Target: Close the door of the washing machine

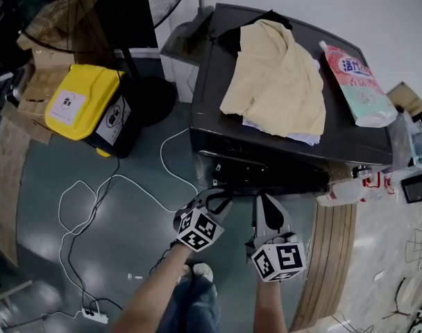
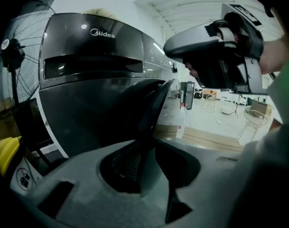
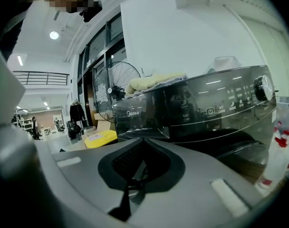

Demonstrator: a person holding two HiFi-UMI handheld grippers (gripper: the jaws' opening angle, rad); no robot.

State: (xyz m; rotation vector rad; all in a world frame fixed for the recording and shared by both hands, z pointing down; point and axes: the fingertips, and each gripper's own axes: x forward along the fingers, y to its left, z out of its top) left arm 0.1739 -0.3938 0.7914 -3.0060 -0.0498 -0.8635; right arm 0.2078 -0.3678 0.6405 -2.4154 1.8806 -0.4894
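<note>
Jaws pressed together and empty on both my left gripper (image 1: 211,198) and right gripper (image 1: 266,210), just before the dark grey washing machine (image 1: 353,143). Its front door (image 1: 270,175) faces me; I'd push squarely and steadily until it latches.

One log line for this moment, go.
left tool: shut, empty | right tool: shut, empty | both near washing machine front | door position unclear

Dim, fisheye-warped frames; dark corners
</note>
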